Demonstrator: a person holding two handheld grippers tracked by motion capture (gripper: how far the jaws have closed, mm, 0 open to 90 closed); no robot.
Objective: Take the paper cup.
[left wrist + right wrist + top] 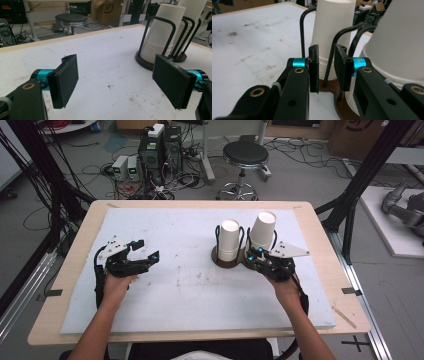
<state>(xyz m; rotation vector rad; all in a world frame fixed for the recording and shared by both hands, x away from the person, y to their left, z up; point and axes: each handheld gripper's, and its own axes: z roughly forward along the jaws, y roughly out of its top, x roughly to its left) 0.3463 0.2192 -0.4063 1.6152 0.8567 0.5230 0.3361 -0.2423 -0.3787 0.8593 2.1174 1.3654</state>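
Two stacks of upside-down white paper cups stand in a black wire holder with a brown base [224, 263], right of the mat's middle. The left stack [229, 240] is upright; the right stack [262, 231] leans right. My right gripper [255, 255] is at the holder's near side, low between the stacks. In the right gripper view its jaws [326, 70] stand a narrow gap apart, with a holder wire [303, 30] and the left stack [332, 22] just beyond them. My left gripper [149, 249] rests at the mat's left, wide open [117, 80] and holding nothing, facing the holder [145, 63].
A stained white mat [190, 285] covers the wooden table [325, 285]. Beyond the far edge are a black stool [245, 155] and computer boxes with cables [160, 150] on the floor. Black frame posts [365, 175] rise at the right.
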